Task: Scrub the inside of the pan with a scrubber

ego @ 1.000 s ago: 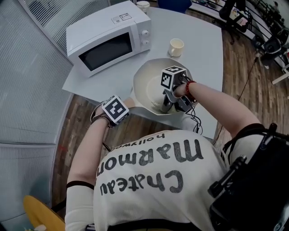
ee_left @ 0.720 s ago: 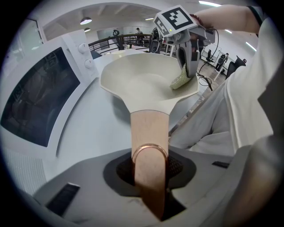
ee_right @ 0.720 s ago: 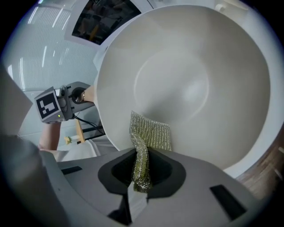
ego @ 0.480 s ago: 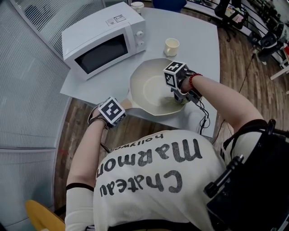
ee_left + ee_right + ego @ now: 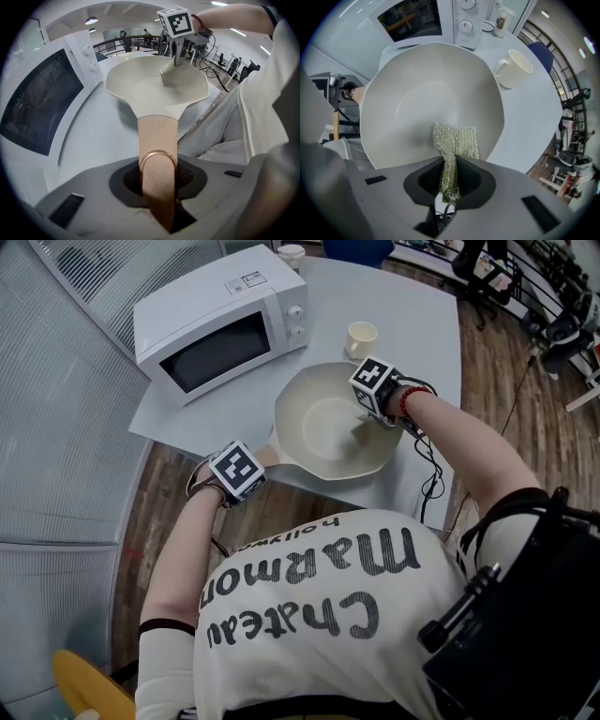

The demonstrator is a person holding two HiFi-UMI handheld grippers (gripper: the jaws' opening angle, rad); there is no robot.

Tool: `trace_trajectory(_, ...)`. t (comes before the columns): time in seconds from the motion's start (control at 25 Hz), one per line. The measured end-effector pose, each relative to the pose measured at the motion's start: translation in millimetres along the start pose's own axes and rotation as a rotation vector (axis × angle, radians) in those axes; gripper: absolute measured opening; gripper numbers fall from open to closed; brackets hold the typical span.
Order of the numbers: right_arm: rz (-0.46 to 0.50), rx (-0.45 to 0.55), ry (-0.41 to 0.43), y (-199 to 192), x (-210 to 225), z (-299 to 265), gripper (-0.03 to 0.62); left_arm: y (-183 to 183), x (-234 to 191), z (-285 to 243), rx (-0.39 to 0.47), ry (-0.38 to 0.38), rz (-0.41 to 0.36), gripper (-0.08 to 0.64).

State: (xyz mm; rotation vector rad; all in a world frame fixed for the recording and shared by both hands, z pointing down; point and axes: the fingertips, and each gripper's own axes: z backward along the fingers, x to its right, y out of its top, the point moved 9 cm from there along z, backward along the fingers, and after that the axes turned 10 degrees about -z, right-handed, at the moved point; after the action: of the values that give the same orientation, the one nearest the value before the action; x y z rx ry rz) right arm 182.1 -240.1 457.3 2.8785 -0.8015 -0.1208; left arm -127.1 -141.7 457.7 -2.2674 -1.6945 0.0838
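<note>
The right gripper (image 5: 450, 174) pinched a silvery mesh scrubber (image 5: 457, 140). The scrubber's free end lay against the inner wall of the cream pan (image 5: 422, 89), near its 2 o'clock rim in the head view. The left gripper (image 5: 159, 187) was clamped on the pan's wooden handle (image 5: 158, 136) at 8 o'clock. On the grey table (image 5: 412, 324), a mug (image 5: 513, 68) stood at the pan's 1 o'clock and a microwave (image 5: 216, 320) at 10 o'clock.

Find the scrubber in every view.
Head view: mostly hidden under the right gripper, at the pan's right inner side.
Left gripper view: the scrubber hangs top centre, over the pan's far side.
Right gripper view: bottom centre, pinched in the jaws.
Shared landmark: the white microwave.
</note>
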Motion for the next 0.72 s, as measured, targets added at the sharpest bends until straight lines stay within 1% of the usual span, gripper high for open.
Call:
trace_trajectory(0.12,0.071,0.085,-0.109,3,-2,4,0.041,-9,17,-2,-0.063,-0.145,0.079,0.112)
trace_trajectory(0.16,0.101,0.117,-0.141,4,-4,4,0.041,-11,22,-2,-0.081,-0.182,0.102,0.112)
trace_trajectory(0.2,0.139,0.156,-0.174,7,-4,3,0.041,-12,22,-2,-0.089,-0.192,0.108,0.112)
trace_trajectory(0.24,0.184,0.202,-0.211,11,-4,2,0.041,-10,18,-2,-0.078,-0.165,0.091,0.112)
trace_trajectory(0.32,0.279,0.304,-0.295,16,-5,1,0.042,-4,6,-4,-0.027,-0.083,0.036,0.112)
trace_trajectory(0.4,0.365,0.404,-0.382,17,-6,0,0.043,1,-3,-3,-0.002,-0.02,-0.004,0.11)
trace_trajectory(0.44,0.392,0.455,-0.415,16,-7,-1,0.043,3,-5,-3,0.005,0.003,-0.02,0.11)
trace_trajectory(0.48,0.402,0.51,-0.429,15,-9,-1,0.043,3,-5,-3,0.004,0.0,-0.022,0.11)
trace_trajectory(0.52,0.389,0.573,-0.42,13,-12,0,0.043,1,-1,-5,-0.009,-0.024,-0.01,0.11)
trace_trajectory(0.56,0.356,0.647,-0.387,11,-15,4,0.043,-2,3,-7,-0.028,-0.054,0.006,0.112)
trace_trajectory(0.6,0.307,0.732,-0.341,9,-17,10,0.043,-5,6,-9,-0.042,-0.071,0.013,0.115)
trace_trajectory(0.64,0.248,0.82,-0.292,7,-18,18,0.043,-5,6,-9,-0.044,-0.072,0.009,0.115)
trace_trajectory(0.68,0.188,0.906,-0.249,6,-18,28,0.043,-5,4,-9,-0.038,-0.066,0.001,0.115)
trace_trajectory(0.72,0.133,0.987,-0.215,3,-16,38,0.043,-5,2,-9,-0.03,-0.076,0.004,0.118)
